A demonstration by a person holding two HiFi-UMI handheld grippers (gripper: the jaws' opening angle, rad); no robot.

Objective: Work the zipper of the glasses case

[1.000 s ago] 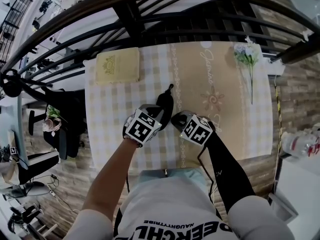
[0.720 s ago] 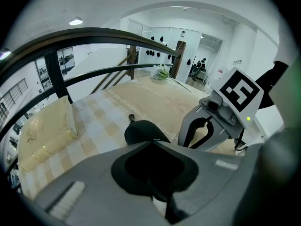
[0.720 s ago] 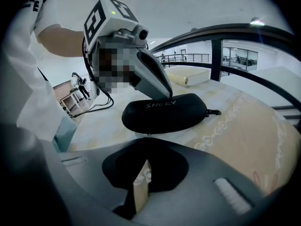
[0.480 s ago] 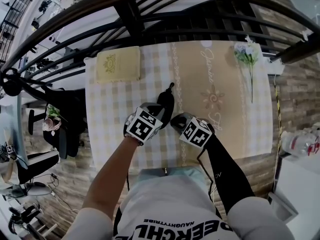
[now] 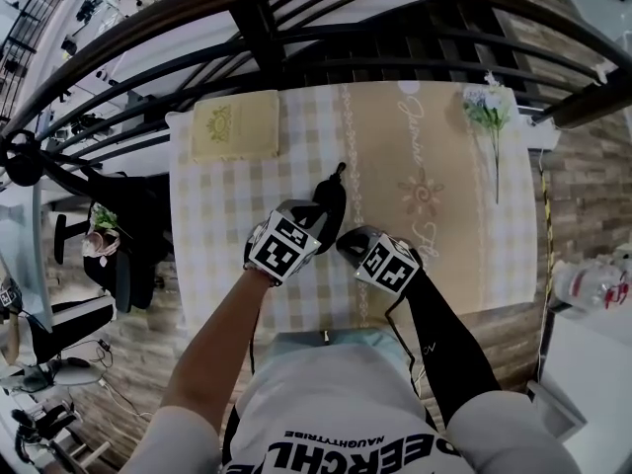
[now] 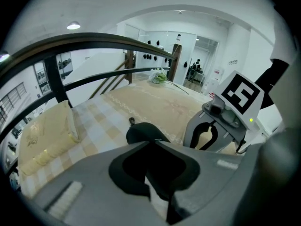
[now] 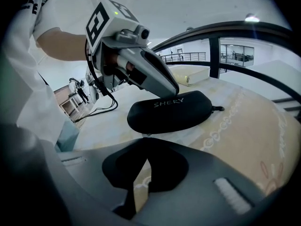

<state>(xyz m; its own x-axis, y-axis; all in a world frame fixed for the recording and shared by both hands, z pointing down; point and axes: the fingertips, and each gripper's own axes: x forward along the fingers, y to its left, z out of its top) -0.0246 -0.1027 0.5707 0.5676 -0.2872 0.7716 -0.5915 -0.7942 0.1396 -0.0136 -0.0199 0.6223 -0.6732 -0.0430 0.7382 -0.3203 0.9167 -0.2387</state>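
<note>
The black glasses case (image 5: 329, 196) lies on the checked tablecloth, lettered side toward the right gripper view (image 7: 171, 109), with a short loop at its far end (image 5: 339, 171). My left gripper (image 5: 314, 213) rests with its tips on top of the case's near end (image 6: 146, 133); its jaws look shut, and the right gripper view shows its fingers (image 7: 162, 81) touching the case. My right gripper (image 5: 344, 239) is shut just short of the case's front edge, where a small zipper pull (image 7: 146, 134) sticks out. I see nothing between its jaws (image 7: 148, 145).
A pale yellow cushion (image 5: 234, 126) sits at the table's far left and a bunch of flowers (image 5: 489, 112) at the far right. A dark railing (image 5: 296, 28) runs behind the table. The person's body is at the near edge (image 5: 336, 339).
</note>
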